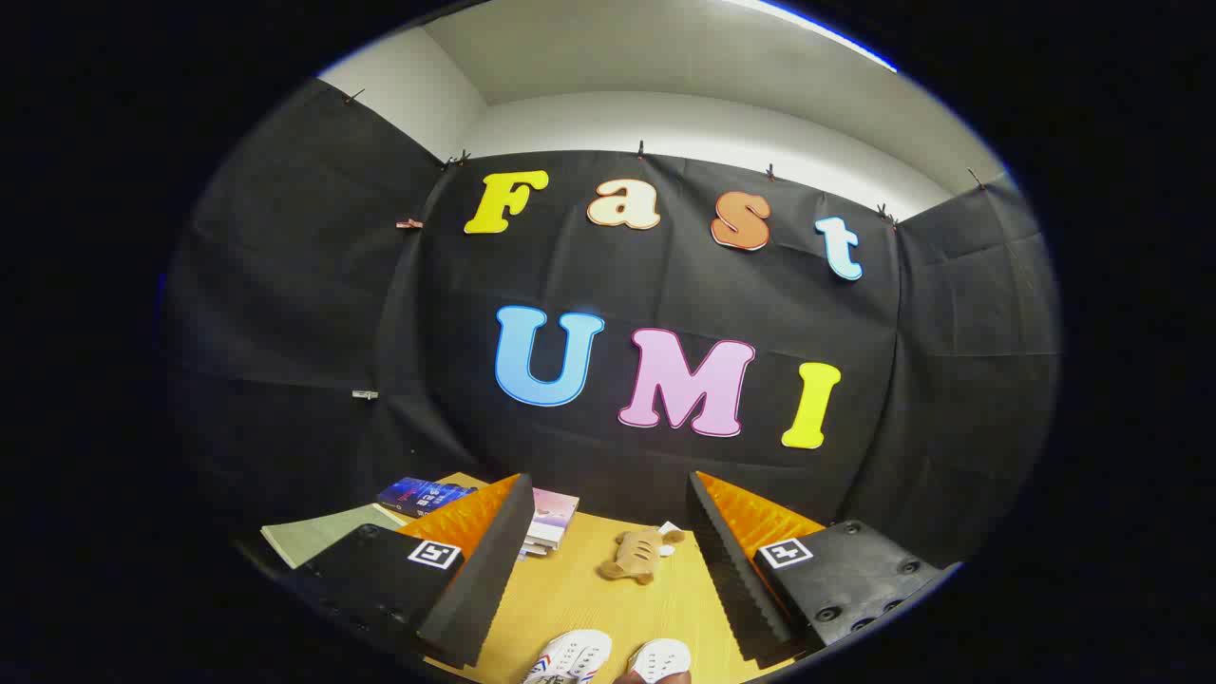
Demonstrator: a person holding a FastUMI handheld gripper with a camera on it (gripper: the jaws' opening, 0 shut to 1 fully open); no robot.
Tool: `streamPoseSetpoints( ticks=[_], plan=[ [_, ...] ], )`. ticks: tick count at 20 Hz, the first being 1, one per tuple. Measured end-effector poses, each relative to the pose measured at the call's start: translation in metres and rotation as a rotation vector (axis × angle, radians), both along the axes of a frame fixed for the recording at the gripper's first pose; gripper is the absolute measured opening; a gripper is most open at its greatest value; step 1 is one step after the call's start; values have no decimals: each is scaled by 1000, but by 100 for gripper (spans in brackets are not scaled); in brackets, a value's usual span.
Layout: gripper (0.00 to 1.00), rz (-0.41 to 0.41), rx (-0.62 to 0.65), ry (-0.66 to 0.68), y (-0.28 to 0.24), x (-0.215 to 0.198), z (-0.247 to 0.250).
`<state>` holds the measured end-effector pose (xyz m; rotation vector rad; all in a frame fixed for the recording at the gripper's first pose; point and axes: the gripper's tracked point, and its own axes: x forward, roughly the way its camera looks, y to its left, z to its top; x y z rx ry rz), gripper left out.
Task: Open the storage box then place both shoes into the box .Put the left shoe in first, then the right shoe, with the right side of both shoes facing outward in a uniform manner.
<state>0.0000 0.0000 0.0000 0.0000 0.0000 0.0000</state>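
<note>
Here the gripper (608, 570) is hanging above the wooden table (570, 594) with its fingers wide apart, holding nothing. Two white shoes (613, 657) are lying side by side between the fingers, at the table's near edge. Beyond them, a small plush toy (635, 556) is resting on bare wood. Books (551, 521) are sitting toward the far edge, near the black cloth wall (608, 456).

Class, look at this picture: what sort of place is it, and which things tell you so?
Probably a staged recording booth, not a home: black cloth walls pinned up around a wooden table with books, a plush toy and white shoes. The tool hangs open above the table.
</note>
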Motion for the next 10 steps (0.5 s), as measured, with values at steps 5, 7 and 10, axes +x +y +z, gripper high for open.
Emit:
streamPoseSetpoints(
  ticks=[5,7,10],
  plan=[
    [97,-2,-19,-6,4,-5,1],
    [97,-6,-34,2,3,-6,1],
    [97,-11,-49,20,6,-8,-2]
  ],
)
